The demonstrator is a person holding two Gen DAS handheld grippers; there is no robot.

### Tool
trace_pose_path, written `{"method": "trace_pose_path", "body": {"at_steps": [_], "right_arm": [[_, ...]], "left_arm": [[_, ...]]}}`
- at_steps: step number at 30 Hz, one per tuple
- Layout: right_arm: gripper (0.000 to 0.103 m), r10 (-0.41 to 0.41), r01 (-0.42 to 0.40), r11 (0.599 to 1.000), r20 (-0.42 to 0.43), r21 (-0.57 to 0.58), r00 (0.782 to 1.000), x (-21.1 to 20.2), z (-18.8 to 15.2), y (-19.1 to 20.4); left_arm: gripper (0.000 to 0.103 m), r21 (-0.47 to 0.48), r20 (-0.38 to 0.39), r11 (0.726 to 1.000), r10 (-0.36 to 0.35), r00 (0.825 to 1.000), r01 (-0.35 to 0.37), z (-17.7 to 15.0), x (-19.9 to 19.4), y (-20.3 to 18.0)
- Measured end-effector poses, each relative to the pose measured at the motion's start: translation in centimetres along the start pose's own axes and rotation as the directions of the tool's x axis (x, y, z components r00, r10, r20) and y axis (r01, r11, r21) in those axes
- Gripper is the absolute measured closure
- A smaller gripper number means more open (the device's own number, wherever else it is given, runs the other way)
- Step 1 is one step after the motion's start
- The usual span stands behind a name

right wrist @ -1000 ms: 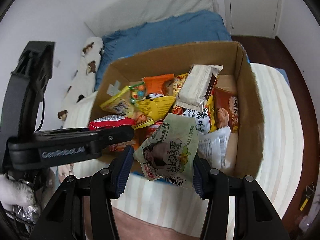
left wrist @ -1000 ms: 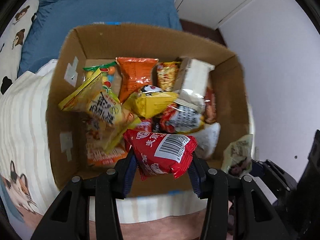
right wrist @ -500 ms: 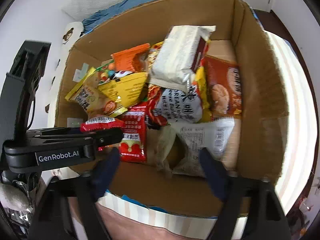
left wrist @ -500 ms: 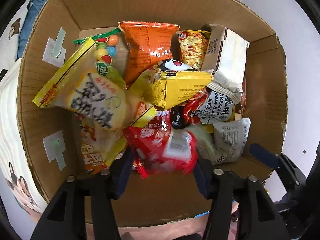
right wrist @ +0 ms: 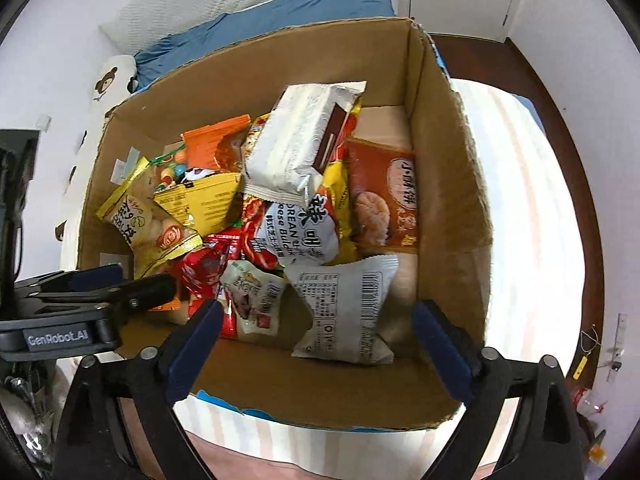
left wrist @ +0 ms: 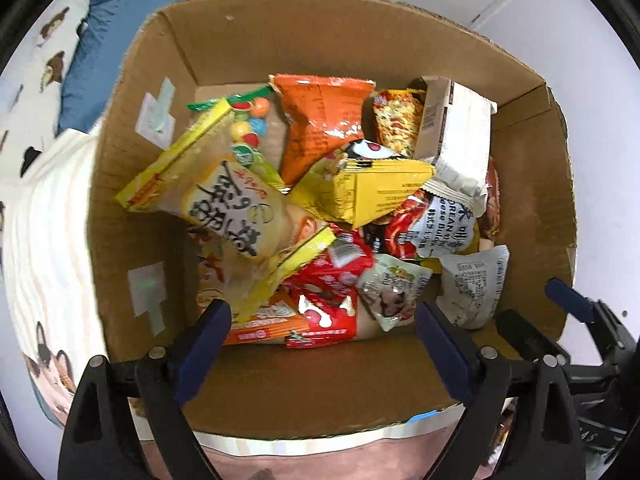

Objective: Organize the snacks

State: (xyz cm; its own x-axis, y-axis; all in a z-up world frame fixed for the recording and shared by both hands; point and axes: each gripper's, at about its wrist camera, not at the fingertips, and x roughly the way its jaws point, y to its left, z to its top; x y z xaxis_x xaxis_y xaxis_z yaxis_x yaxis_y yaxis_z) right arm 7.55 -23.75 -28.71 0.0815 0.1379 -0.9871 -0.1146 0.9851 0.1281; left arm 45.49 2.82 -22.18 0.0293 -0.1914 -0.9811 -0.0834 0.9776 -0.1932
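The left gripper (left wrist: 324,330) pointed steeply down at the lower middle of its frame, jaws opening, nothing between them. The right gripper (right wrist: 318,326) likewise pointed down, jaws opening, empty.

The left gripper (right wrist: 132,292) reads "GenRobot.AI"; a noodle packet (right wrist: 296,232) "Buldak".

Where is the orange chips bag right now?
The orange chips bag stands at the far end of the cardboard box, seen from the left wrist, between the fruit candy bag and the noodle packet.

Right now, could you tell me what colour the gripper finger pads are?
Dark blue pads, clearest in the right wrist view.
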Motion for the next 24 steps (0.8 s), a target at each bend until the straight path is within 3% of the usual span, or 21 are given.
{"method": "trace_pose_path", "body": {"at_steps": [3, 6, 8, 15, 21, 24], "right_arm": [[0.003, -0.047, 0.047, 0.999, 0.029, -0.003, 0.998, -0.4, -0.1, 0.0], [0.002, -0.038, 0.038, 0.999, 0.039, 0.007, 0.999, -0.7, -0.3, -0.2], [0.002, -0.042, 0.041, 0.999, 0.046, 0.009, 0.998, -1.0, -0.5, -0.3], [0.002, -0.047, 0.048, 0.999, 0.096, -0.001, 0.994, -2.6, -1.8, 0.1], [0.002, -0.046, 0.05, 0.999, 0.186, -0.013, 0.981, -5.7, -3.6, 0.5], [0.002, -0.046, 0.05, 0.999, 0.24, -0.01, 0.97, -7.6, -5.1, 0.6]], "left_arm": [[0.009, 0.014, 0.027, 1.0, 0.025, 0.999, -0.025, -0.2, -0.4, -0.1], [0.009, 0.028, 0.068, 0.999, 0.03, 0.997, -0.032, -0.9, -0.9, -0.3], [0.001, 0.034, 0.096, 0.998, 0.045, 0.994, -0.049, -1.5, -1.4, -0.3], [0.0, 0.037, 0.186, 0.997, 0.061, 0.981, -0.069, -2.8, -3.3, -0.5], [0.0, 0.017, 0.278, 0.996, 0.083, 0.957, -0.091, -5.3, -5.6, -0.5], [0.0, 0.017, 0.34, 0.994, 0.096, 0.935, -0.108, -7.2, -7.3, -0.7]]}}
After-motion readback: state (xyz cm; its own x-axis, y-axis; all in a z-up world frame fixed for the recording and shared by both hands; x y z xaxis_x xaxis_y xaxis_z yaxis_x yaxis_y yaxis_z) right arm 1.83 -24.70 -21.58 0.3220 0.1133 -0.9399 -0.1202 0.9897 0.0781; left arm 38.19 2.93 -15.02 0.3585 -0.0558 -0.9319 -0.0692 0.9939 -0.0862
